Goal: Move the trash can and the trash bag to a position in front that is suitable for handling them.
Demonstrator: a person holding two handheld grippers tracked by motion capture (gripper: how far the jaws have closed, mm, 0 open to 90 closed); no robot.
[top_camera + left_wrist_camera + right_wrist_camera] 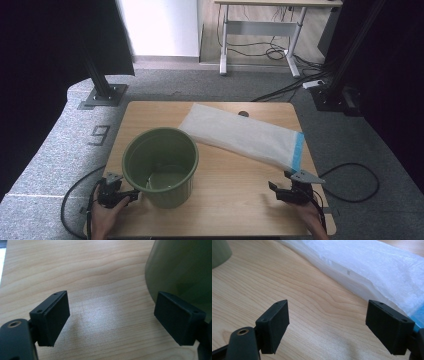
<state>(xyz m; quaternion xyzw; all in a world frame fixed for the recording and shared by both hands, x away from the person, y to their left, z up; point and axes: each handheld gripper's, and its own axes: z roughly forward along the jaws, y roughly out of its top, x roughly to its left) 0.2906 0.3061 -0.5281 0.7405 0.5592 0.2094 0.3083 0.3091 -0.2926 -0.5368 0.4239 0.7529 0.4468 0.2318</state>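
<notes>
An olive-green round bin (pixel 161 166) stands upright on the wooden table (pixel 235 195), left of centre. A flat white plastic bag (pixel 242 135) with a blue strip along one end lies slanted behind and to the right of it. My left gripper (pixel 131 196) rests low at the front left, open, with bare wood between its pads; the bin's wall (pixel 182 272) is just beyond its right pad. My right gripper (pixel 276 190) sits at the front right, open and with nothing in it, and the bag (pixel 372 267) lies just ahead of it.
Beyond the table are grey carpet, a black frame post on a base plate (pixel 102 95), a white-legged desk (pixel 260 35) and loose cables (pixel 300 85). A black cable (pixel 355 182) loops off the table's right side.
</notes>
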